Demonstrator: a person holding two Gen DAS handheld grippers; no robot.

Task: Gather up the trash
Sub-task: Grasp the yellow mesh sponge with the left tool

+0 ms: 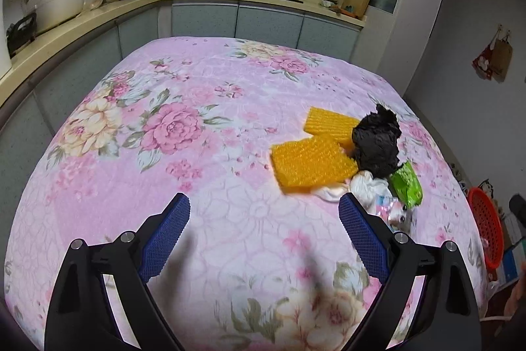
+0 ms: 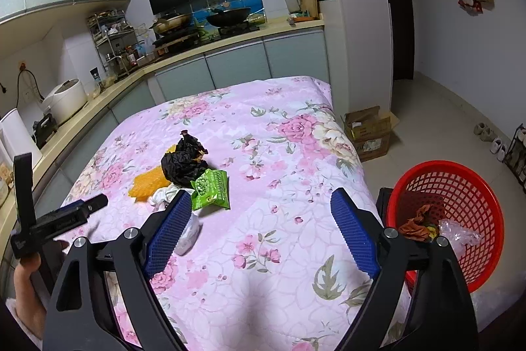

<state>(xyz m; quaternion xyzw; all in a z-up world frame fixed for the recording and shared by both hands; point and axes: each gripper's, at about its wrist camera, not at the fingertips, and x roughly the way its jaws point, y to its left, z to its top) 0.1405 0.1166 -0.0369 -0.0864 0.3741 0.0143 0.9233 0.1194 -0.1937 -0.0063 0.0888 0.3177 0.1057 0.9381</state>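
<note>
Right wrist view: red basket (image 2: 460, 186) beside table, some scraps already inside.
Remaining: black bag (image 2: 184, 162), green packet (image 2: 212, 189), yellow pads (image 1: 312, 165), white wrappers (image 1: 365, 189) clustered on floral tablecloth (image 2: 263, 252).
Left gripper (image 1: 263, 229): jaws spread, empty.
Right gripper (image 2: 263, 229): spread, empty.
Obstructions: none apparent.

A pink flowery cloth with a little heap of trash on it

The table (image 2: 269, 252) is covered by a pink cloth with big flowers. On it, all close together, lie two bumpy orange pieces (image 1: 312, 163) — one partly over the other — a crumpled black bag (image 2: 184, 162), a green snack packet (image 2: 212, 189), a white crumpled thing (image 1: 365, 188) and a small pale wrapper (image 2: 190, 234). The black bag touches the orange pieces and the green packet. The rest of the cloth is bare. On the floor (image 2: 437, 107) beside the table stand a red basket (image 2: 466, 186) with some trash inside and a cardboard box (image 2: 371, 130).
</note>
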